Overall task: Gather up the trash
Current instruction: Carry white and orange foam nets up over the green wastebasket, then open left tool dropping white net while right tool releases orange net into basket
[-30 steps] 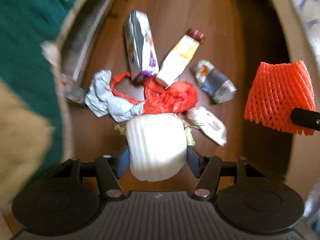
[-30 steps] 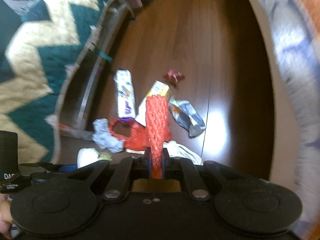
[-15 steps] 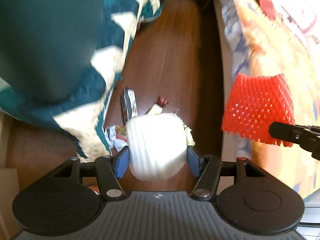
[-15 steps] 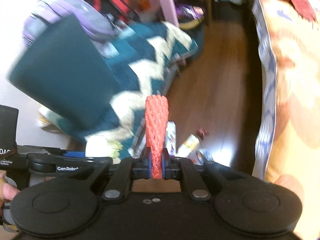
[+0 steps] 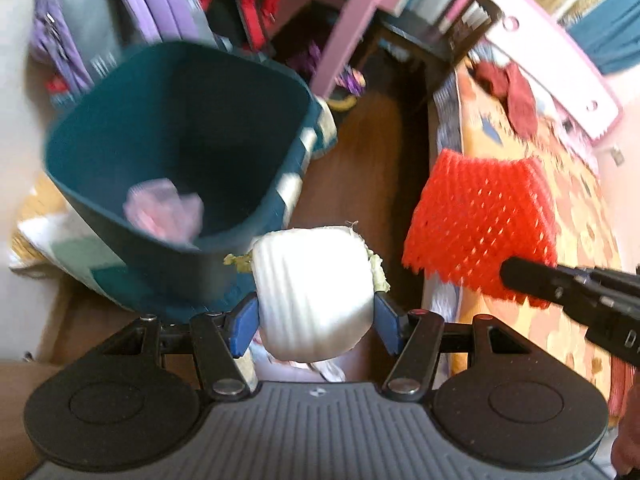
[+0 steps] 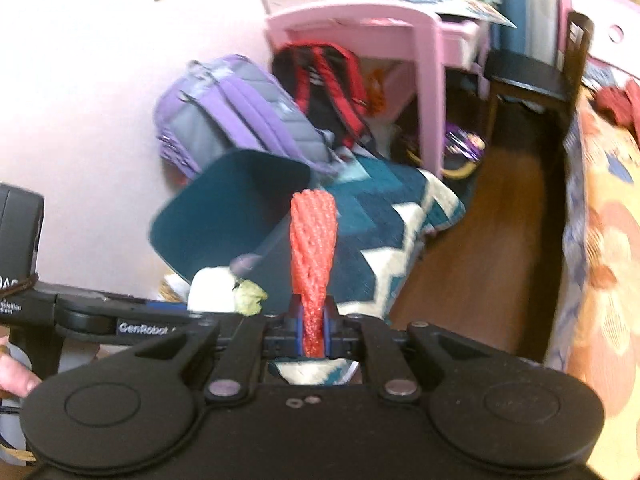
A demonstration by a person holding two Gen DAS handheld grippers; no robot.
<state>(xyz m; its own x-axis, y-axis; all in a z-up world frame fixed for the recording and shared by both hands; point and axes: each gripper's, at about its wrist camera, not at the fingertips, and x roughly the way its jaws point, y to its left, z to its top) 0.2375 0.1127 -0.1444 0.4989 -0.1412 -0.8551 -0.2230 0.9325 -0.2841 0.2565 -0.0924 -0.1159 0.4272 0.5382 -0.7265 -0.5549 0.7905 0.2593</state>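
Observation:
My left gripper (image 5: 314, 320) is shut on a white ribbed foam wrap (image 5: 314, 292) with green scraps at its sides. It is raised just right of a dark teal trash bin (image 5: 176, 152), which tilts open toward me with a pink crumpled piece (image 5: 162, 212) inside. My right gripper (image 6: 314, 330) is shut on a red foam net sleeve (image 6: 314, 236), held upright. The red sleeve also shows in the left wrist view (image 5: 480, 220), to the right. In the right wrist view the bin (image 6: 224, 220) is ahead left and the white wrap (image 6: 212, 288) is beside it.
A teal and cream zigzag quilt (image 6: 384, 232) lies behind the bin. A purple backpack (image 6: 232, 116), a red and black bag (image 6: 324, 80) and a pink desk (image 6: 380, 28) stand at the back. An orange patterned bed (image 6: 600, 240) runs along the right of the wood floor (image 6: 480, 264).
Both grippers lifted from the floor trash pile, each keeping its piece. The view swung up; the teal bin now faces me close on the left.

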